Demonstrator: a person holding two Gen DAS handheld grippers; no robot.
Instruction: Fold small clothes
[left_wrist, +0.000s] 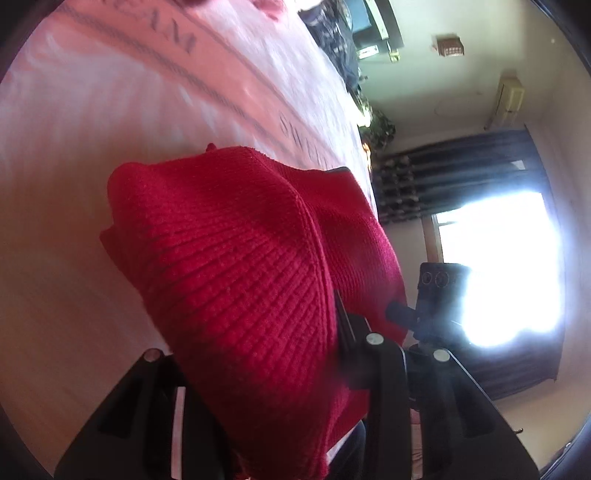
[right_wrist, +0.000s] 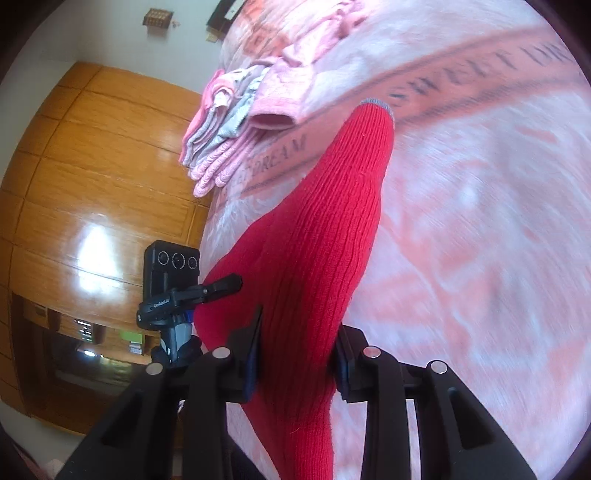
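A red knitted garment (left_wrist: 236, 258) hangs bunched over my left gripper (left_wrist: 291, 332), which is shut on it above the pink bedspread (left_wrist: 110, 110). The fabric hides the left finger; only the right finger (left_wrist: 341, 317) shows. In the right wrist view a long ribbed part of the red garment (right_wrist: 332, 221), like a sleeve with a grey cuff edge (right_wrist: 376, 101), runs from between the fingers out over the bedspread (right_wrist: 480, 240). My right gripper (right_wrist: 299, 336) is shut on it, one pad pressing each side.
A pile of pink and grey clothes (right_wrist: 236, 122) lies on the bed beyond the cuff. A black camera on a small tripod (right_wrist: 171, 273) stands beside the bed, also seen as the camera (left_wrist: 439, 284). Wooden wardrobe doors (right_wrist: 92, 166), a bright window (left_wrist: 498, 266) and dark curtains (left_wrist: 461, 166) surround the bed.
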